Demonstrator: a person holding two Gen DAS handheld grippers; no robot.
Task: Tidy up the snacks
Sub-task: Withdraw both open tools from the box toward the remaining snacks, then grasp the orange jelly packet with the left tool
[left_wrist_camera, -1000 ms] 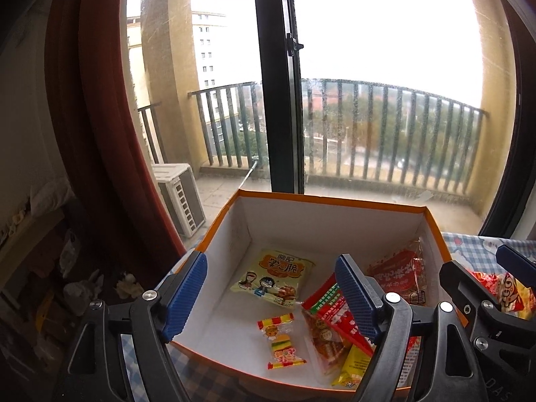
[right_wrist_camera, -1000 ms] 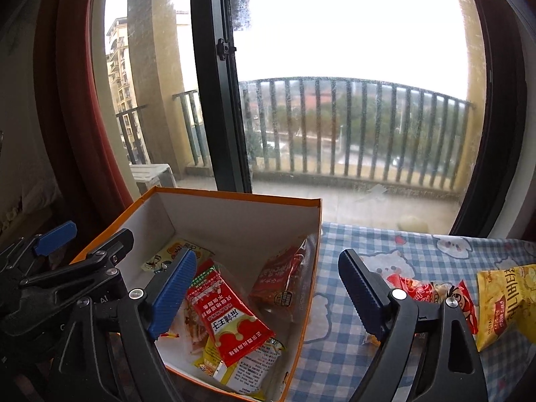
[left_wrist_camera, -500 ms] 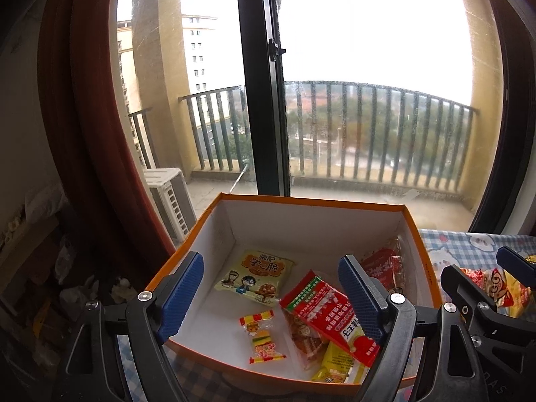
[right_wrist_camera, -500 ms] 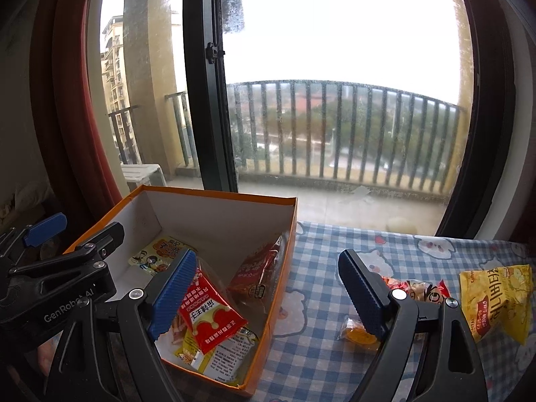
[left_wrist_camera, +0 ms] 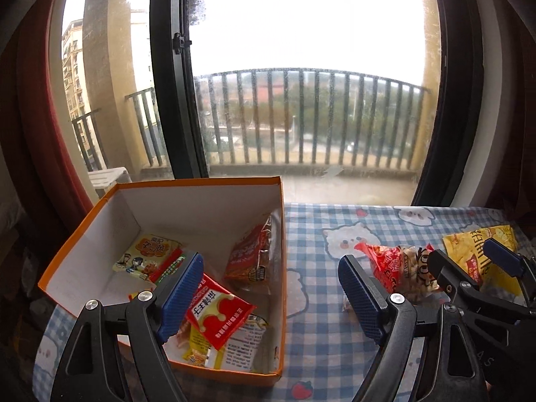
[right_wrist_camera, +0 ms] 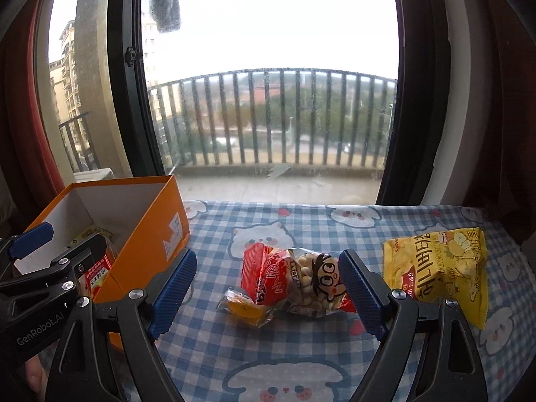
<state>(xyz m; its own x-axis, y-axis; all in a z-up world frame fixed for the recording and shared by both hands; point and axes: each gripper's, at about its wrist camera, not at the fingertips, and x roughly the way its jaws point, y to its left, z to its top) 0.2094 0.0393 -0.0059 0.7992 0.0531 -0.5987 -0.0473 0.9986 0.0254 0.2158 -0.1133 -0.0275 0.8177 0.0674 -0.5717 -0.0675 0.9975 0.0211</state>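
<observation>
Both tongs released, holding nothing: left gripper, right gripper. Orange box at left holds several packets. Red snack bag and yellow chip bag lie right of it on checked tablecloth.

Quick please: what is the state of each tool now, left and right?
Left tool: open, holding nothing.
Right tool: open, holding nothing.

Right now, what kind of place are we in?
Probably a flat high up in an apartment block. A big glass balcony door shows railings and tall buildings outside. A table with a cartoon checked cloth holds snack packets and an orange box.
</observation>
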